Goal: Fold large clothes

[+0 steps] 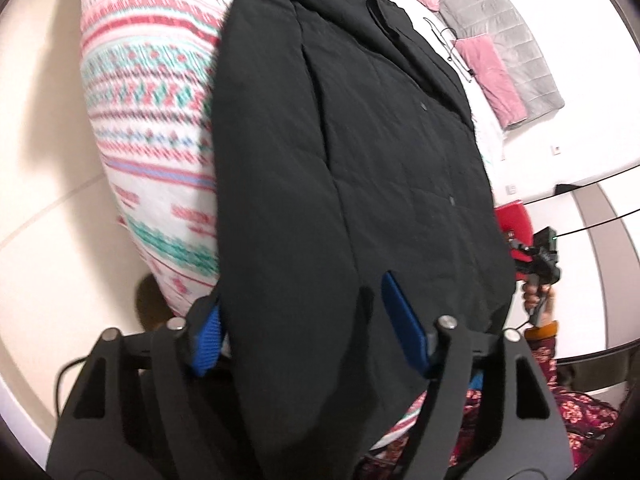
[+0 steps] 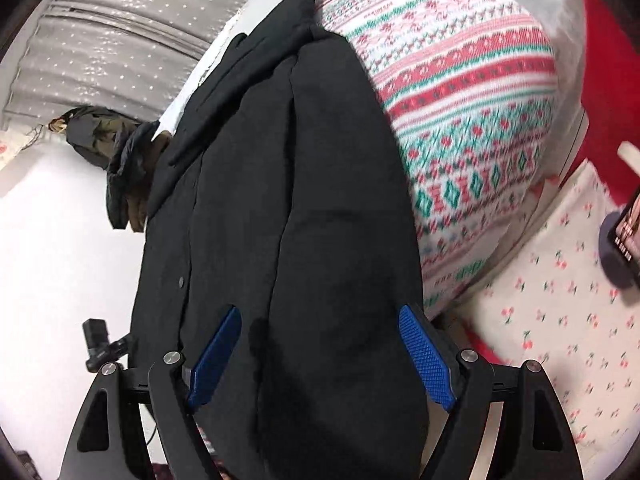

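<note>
A large black padded coat (image 1: 360, 140) lies lengthwise on a bed with a patterned pink, red and teal cover (image 1: 152, 92). It also fills the right wrist view (image 2: 280, 200), over the same cover (image 2: 472, 92). My left gripper (image 1: 304, 320) is open, its blue pads (image 1: 402, 328) on either side of the coat's near hem. My right gripper (image 2: 320, 332) is open too, blue pads (image 2: 424, 356) astride the hem. The right gripper also shows in the left wrist view (image 1: 540, 264), held in a hand beyond the coat's right edge.
A grey and pink quilted garment (image 1: 500, 60) lies at the far right of the bed. Dark clothes (image 2: 120, 160) hang on a stand by a grey curtain. A cherry-print cloth (image 2: 560, 340) and a phone (image 2: 624, 228) lie at the right. Pale floor (image 1: 48, 240) at left.
</note>
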The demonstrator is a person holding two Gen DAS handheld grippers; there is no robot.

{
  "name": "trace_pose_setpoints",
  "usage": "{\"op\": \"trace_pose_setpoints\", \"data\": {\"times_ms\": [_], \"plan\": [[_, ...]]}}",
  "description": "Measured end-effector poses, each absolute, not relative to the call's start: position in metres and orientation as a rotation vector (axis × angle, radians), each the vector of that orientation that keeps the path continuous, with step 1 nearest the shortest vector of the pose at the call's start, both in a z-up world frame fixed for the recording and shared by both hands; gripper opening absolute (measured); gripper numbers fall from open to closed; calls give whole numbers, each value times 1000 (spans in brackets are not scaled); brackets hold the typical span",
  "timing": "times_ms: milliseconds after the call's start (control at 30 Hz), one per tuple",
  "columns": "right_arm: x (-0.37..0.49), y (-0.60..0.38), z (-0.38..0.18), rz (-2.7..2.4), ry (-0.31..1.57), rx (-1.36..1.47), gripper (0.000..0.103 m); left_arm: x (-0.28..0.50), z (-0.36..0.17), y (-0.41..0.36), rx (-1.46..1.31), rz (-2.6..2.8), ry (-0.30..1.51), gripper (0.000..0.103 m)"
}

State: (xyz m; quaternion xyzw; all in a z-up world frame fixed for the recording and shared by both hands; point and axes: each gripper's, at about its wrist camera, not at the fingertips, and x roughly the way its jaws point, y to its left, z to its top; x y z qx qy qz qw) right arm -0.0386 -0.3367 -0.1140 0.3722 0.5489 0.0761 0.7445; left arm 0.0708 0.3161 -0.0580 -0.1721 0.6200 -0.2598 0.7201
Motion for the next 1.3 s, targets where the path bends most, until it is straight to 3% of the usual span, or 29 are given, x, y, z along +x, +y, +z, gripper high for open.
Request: {"op": "trace_pose_setpoints", "data": {"times_ms": [100,167,200,233,267,333,400,933,1300], "plan": [[-45,-330,-118,200,1211,832,82,66,-66,310,-424,-587,1381,61],[-52,-327,-118,219,1208,839,75,65,-67,307,-429,-584,1374,51],[-54,-325,-117,231,1202,850,63,64,-66,306,-435,-586,1367,45],[-57,-324,-116,238,1195,861,50,64,-64,305,-444,-588,1360,34],[-58,-323,-114,251,1176,876,44,67,-61,304,-452,-586,1352,23],[-61,-321,-104,275,1135,871,28,70,-52,301,-476,-586,1319,17],[-57,-312,-89,298,1083,848,23,71,-40,298,-494,-585,1277,15],[-17,-286,15,341,758,679,19,105,46,277,-478,-590,947,9],[-48,-309,93,465,334,793,16,64,132,290,-501,-707,617,7]]}}
